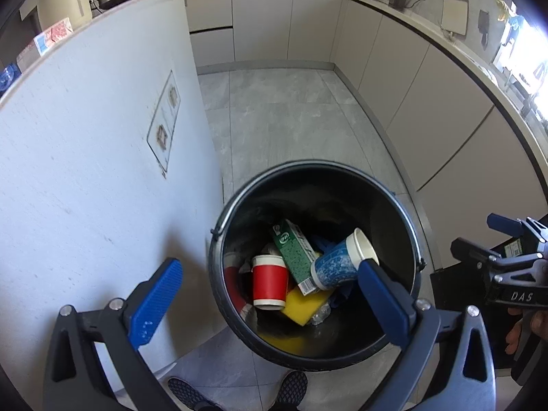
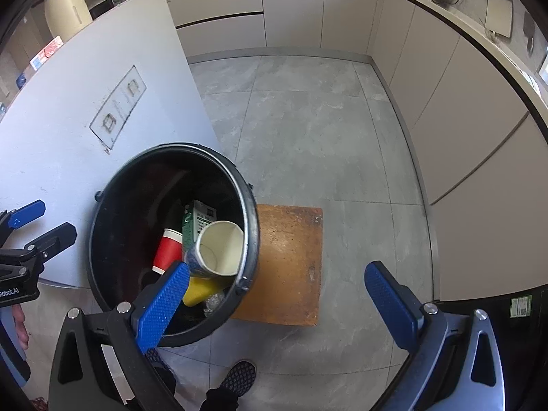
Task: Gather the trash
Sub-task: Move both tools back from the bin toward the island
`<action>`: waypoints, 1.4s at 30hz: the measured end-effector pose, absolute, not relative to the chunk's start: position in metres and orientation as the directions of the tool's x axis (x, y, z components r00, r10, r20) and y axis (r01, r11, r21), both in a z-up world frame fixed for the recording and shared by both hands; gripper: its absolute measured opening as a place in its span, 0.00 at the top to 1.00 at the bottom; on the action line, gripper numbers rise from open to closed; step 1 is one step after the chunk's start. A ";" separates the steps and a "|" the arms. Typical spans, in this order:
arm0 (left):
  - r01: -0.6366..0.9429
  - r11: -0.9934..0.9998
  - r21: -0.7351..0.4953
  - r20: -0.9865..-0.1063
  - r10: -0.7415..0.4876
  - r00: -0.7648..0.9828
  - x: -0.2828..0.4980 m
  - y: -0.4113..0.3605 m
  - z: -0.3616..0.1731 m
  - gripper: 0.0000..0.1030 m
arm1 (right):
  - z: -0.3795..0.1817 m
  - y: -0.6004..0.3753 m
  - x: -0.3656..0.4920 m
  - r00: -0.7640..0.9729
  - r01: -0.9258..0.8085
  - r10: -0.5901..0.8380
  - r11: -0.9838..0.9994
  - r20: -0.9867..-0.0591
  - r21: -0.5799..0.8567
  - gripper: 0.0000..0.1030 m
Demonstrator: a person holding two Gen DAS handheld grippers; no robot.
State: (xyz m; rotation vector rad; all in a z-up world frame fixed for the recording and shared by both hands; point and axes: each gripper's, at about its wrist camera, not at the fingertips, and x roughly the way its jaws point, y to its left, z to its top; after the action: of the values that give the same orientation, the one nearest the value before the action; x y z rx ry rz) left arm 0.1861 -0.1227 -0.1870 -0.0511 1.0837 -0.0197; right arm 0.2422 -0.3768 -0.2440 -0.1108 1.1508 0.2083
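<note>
A black trash bucket point(image 1: 387, 188) stands on the floor beside a white cabinet side; it also shows in the right wrist view point(image 2: 251, 219). Inside lie a red paper cup point(image 1: 269, 281), a green carton point(image 1: 296, 253), a blue-patterned paper cup point(image 1: 339, 262) and a yellow sponge point(image 1: 303, 304). The same cups point(image 2: 167, 250) point(image 2: 221, 251) show in the right wrist view. My left gripper point(image 1: 270, 294) is open and empty, held over the bucket's mouth. My right gripper point(image 2: 277, 294) is open and empty, above the bucket's right rim and the floor.
A white cabinet panel point(image 1: 96, 157) rises on the left of the bucket. A brown mat point(image 2: 291, 263) lies on the grey tile floor right of the bucket. Beige kitchen cabinets point(image 2: 462, 130) line the back and right. The person's shoes point(image 1: 291, 387) are below the bucket.
</note>
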 end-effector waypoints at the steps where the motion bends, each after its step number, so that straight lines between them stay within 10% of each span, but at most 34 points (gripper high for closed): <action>1: -0.009 0.999 -0.054 -0.881 -0.043 0.471 0.186 -0.122 -0.185 0.00 | -0.242 -0.375 0.242 0.394 -0.223 0.107 0.975 -0.913 0.018 0.00; 42: 0.041 0.998 -0.052 -0.761 -0.066 0.645 0.138 -0.047 -0.057 0.00 | -0.091 -0.292 0.188 0.640 -0.135 0.098 0.991 -0.762 0.014 0.00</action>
State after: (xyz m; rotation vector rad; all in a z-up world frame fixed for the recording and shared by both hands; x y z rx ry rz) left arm 0.1382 -0.0472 -0.0572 -0.0307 0.8677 -0.0614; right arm 0.1875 -0.2921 -0.0914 -0.0454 0.8662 0.1327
